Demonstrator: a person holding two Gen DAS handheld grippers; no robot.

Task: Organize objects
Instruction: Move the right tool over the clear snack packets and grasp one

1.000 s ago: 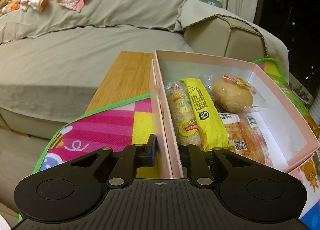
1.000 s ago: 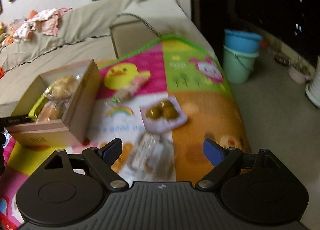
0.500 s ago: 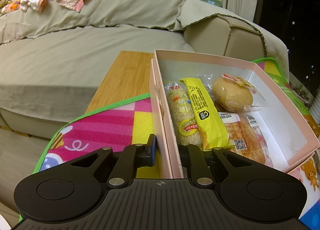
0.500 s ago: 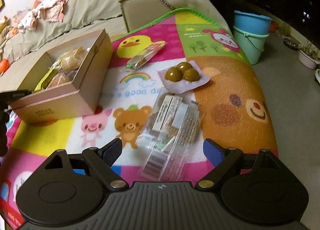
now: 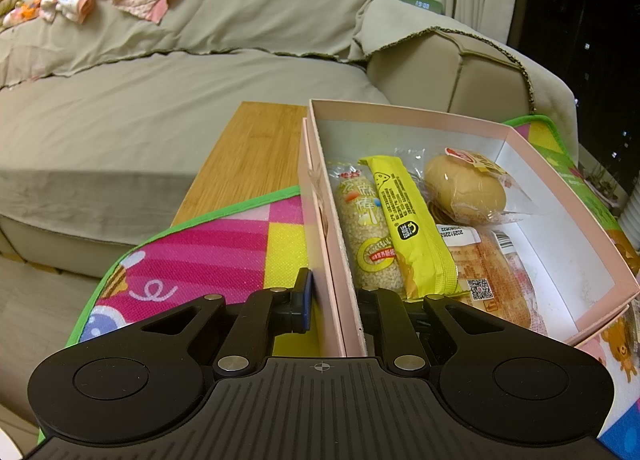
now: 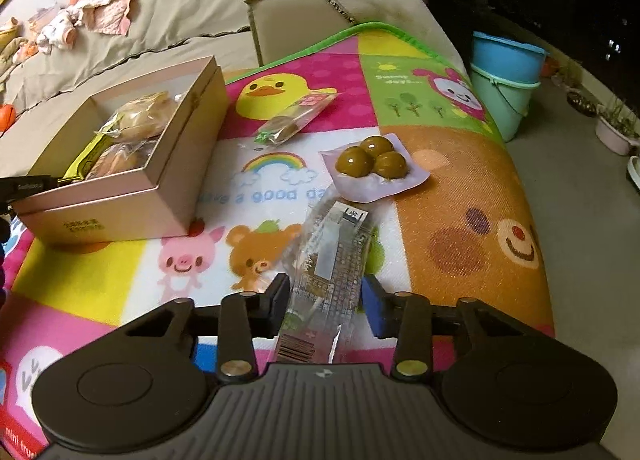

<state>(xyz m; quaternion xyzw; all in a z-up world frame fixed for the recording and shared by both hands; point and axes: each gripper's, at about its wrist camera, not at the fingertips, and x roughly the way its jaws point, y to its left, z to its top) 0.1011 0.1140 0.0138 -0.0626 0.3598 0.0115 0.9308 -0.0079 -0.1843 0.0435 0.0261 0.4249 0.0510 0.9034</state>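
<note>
My left gripper [image 5: 335, 300] is shut on the near wall of the pink box [image 5: 320, 195], one finger outside, one inside. The box holds a sesame bar [image 5: 366, 227], a yellow packet [image 5: 412, 227], a round bun [image 5: 464, 187] and a wrapped bread [image 5: 492, 276]. In the right wrist view the box [image 6: 132, 187] stands at the left on the mat. My right gripper [image 6: 324, 302] has closed in around a clear cracker packet [image 6: 336, 256], its fingers beside the packet's near end with small gaps. A pouch of three brown balls [image 6: 372, 163] and a small snack bag [image 6: 292, 119] lie beyond.
A colourful play mat [image 6: 460, 219] covers the table; bare wood [image 5: 252, 155] shows behind the box. A beige sofa [image 5: 160, 99] with clothes runs along the back. Two stacked buckets [image 6: 506, 83] stand on the floor to the right.
My right gripper has moved forward and down to the cracker packet and its fingers have narrowed around it. The left gripper and the box have not moved.
</note>
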